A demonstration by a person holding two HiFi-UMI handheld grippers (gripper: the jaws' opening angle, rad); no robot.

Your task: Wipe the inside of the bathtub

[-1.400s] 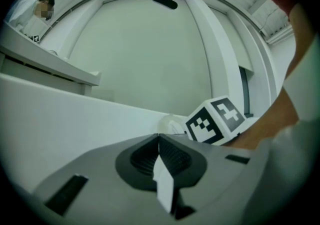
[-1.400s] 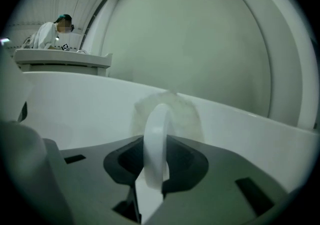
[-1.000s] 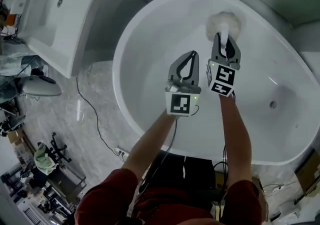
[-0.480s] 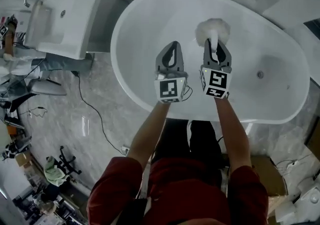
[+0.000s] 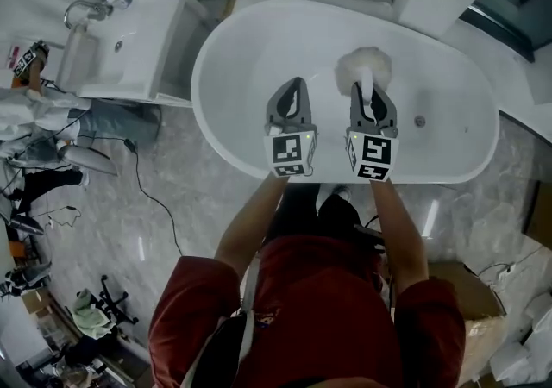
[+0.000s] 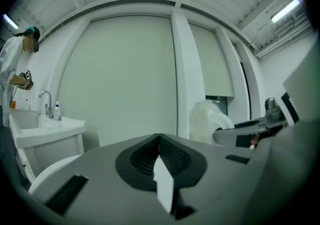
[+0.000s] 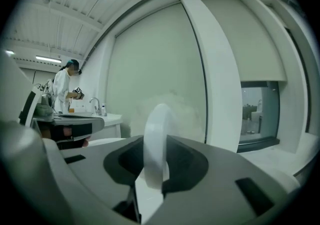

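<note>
Your right tool (image 5: 367, 93) is clenched on the flat white handle (image 7: 156, 144) of a duster. The handle stands edge-on between the jaws and runs straight out along them, and the fluffy white head (image 5: 363, 65) sits just beyond the jaw tips. Your left tool (image 5: 295, 86) is clenched on nothing, its jaw tips meeting. It is held side by side with the right tool, just to that tool's left. Both gripper views look across at the far wall rather than down at the tub surface, so judge the duster head to be in the air, clear of any surface. The bathtub (image 5: 233, 59) lies beneath and ahead of both tools. Its long axis runs crosswise to the duster's axis, and the drain (image 5: 420, 122) lies off to the right of the right tool. The coming move therefore turns on pitch: tip the right tool downward until the head meets the tub's inner surface, then stroke along the tub's length. The right hand alone carries the wiping implement; the left is free.
</note>
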